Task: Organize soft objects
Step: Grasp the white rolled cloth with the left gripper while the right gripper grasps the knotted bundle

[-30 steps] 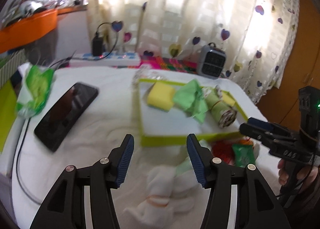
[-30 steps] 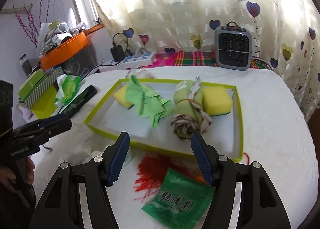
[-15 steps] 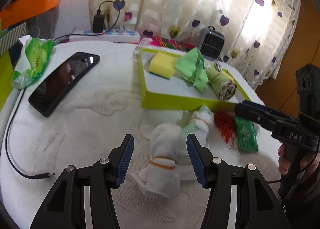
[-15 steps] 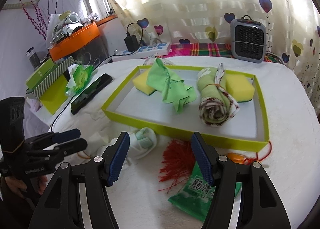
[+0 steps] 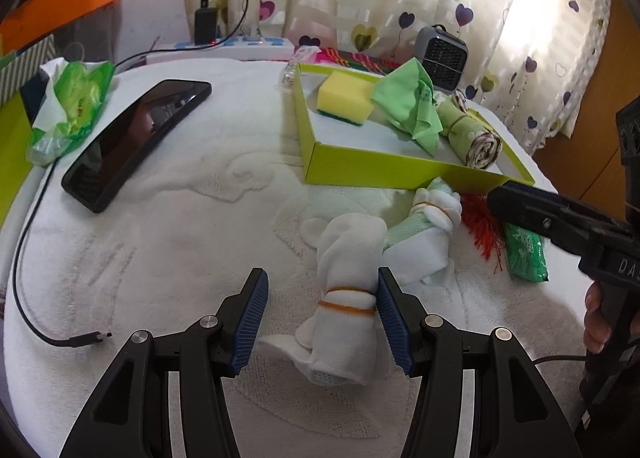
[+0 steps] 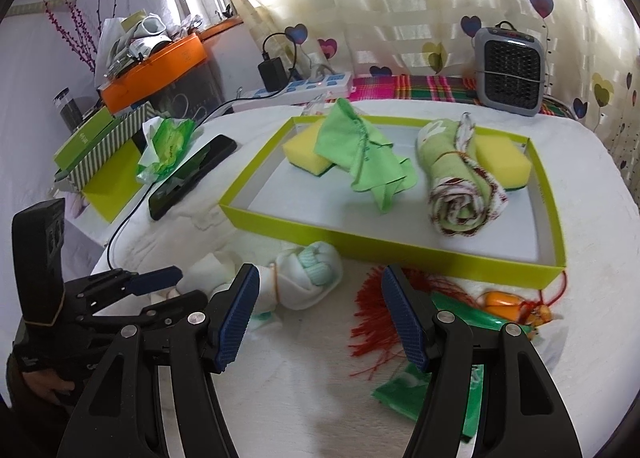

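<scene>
A white rolled towel [image 5: 348,298] bound with an orange rubber band lies on the white cover, between the fingers of my open left gripper [image 5: 320,318]. It lies against the right pad and away from the left one. A second white and mint roll [image 6: 308,278] lies just past my open right gripper [image 6: 320,314], in front of the lime tray [image 6: 400,250]. The tray holds two yellow sponges [image 6: 304,149], a green cloth [image 6: 364,153] and a rolled green towel [image 6: 456,185]. In the right wrist view the left gripper [image 6: 184,285] is at the left, over the first roll.
A red tassel [image 6: 372,314], a green packet [image 6: 400,390] and an orange trinket [image 6: 504,300] lie before the tray. A black phone [image 5: 132,141], a green tissue pack [image 5: 72,105] and a loose cable [image 5: 24,258] are to the left. A small heater [image 6: 508,69] stands behind.
My left gripper came down and forward until the banded white roll sits between its fingers. My right gripper shifted left from the green packet toward the white and mint roll.
</scene>
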